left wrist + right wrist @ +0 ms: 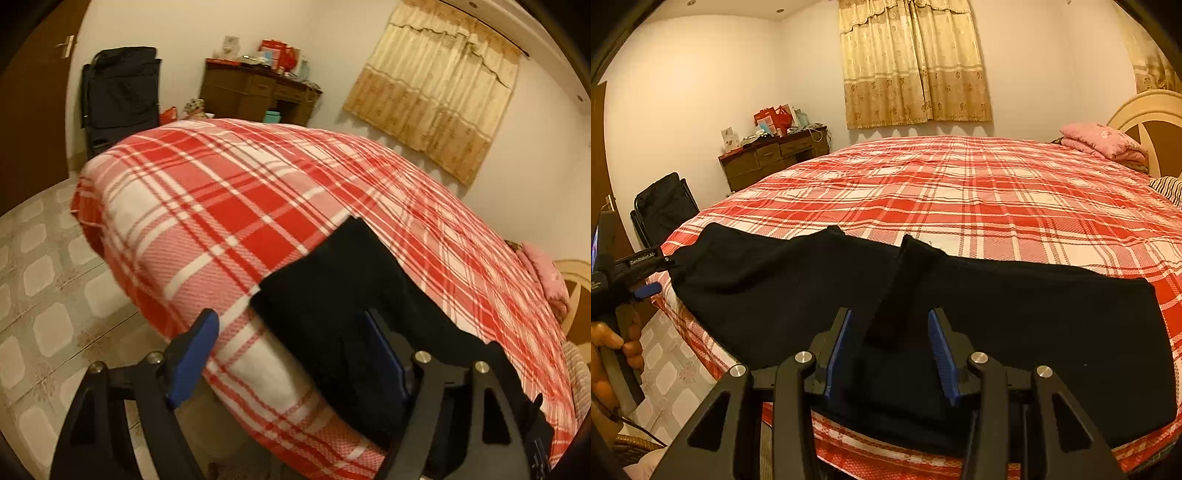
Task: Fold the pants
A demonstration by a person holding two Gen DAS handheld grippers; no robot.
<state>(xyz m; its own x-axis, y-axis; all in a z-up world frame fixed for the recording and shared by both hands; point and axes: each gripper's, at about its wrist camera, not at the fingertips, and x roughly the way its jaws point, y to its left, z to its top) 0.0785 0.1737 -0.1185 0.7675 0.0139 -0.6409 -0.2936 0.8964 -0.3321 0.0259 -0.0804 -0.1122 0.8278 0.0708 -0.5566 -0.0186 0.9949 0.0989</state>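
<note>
The pants point(775, 295) are black, soft and limp, likely light; they will sag and drape wherever unsupported, so a hem or edge pinch looks like the best hold. They lie spread along the near edge of the bed point(960, 192), directly ahead of and under the right gripper point(892, 354), with a raised fold standing between its fingers. That gripper's jaws stand apart, gripping nothing, held low and level over the cloth. The left gripper point(291, 354) hovers at the pants' far-left end, tilted, jaws wide apart, one finger over the cloth, the other off it above the bed's side.
</note>
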